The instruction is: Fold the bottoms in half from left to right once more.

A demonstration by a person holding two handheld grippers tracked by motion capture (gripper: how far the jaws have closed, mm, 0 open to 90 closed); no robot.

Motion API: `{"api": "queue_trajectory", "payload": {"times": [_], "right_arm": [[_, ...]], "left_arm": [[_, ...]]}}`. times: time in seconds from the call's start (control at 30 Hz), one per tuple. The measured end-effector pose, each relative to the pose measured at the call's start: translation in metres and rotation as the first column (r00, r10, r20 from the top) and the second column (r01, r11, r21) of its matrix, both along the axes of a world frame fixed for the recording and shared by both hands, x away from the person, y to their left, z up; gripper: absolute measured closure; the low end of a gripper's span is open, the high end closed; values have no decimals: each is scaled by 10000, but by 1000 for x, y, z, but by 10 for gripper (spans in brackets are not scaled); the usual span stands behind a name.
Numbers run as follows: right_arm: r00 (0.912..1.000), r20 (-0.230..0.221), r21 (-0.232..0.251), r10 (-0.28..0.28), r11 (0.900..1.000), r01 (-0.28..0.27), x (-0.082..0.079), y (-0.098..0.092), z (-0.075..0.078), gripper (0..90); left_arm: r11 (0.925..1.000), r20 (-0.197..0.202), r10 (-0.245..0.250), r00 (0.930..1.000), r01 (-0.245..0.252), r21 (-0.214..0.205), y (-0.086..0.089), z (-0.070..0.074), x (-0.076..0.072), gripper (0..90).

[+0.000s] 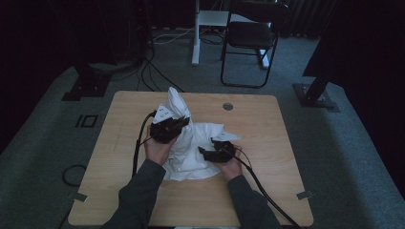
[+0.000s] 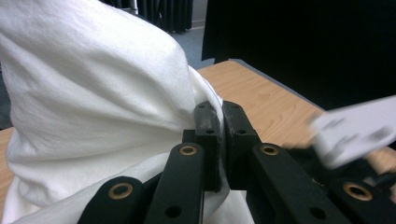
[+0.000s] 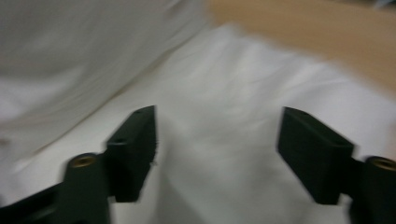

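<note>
Near the middle of the worktop (image 1: 267, 191) lies a white cloth (image 1: 198, 143); the left tool (image 2: 219, 135) pinches a fold and lifts it, while the right tool (image 3: 217, 154) hangs spread over the cloth

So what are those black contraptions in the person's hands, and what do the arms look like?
Each is a hand-held black gripper: the left gripper and right gripper have two blocky black jaws on arms with brass-coloured rivets. Each carries a pale grey three-cornered plate and trails a black cable. The person wears dark grey long sleeves.
</note>
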State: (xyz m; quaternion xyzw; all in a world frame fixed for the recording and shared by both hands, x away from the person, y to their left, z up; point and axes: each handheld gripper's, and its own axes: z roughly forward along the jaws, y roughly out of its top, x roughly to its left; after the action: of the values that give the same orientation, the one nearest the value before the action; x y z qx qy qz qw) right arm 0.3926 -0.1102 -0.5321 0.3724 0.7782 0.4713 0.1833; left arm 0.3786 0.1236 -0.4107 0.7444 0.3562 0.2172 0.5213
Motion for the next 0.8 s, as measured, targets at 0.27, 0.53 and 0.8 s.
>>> {"api": "queue_trajectory", "payload": {"times": [0.27, 0.53, 0.8], "right_arm": [[9874, -1307, -1189, -888, 9902, 733, 11, 4, -30, 419], [9920, -1259, -1209, 83, 9924, -236, 8, 24, -30, 418], [9981, -574, -218, 222, 9995, -235, 0, -26, 1, 320]], "left_arm": [[9994, 5, -342, 9994, 342, 112, -14, 1, -1, 873], [9972, -222, -681, 9974, 687, 299, -32, -8, 0, 873], [9945, -616, -915, 9939, 944, 462, -41, -28, 1, 873]]}}
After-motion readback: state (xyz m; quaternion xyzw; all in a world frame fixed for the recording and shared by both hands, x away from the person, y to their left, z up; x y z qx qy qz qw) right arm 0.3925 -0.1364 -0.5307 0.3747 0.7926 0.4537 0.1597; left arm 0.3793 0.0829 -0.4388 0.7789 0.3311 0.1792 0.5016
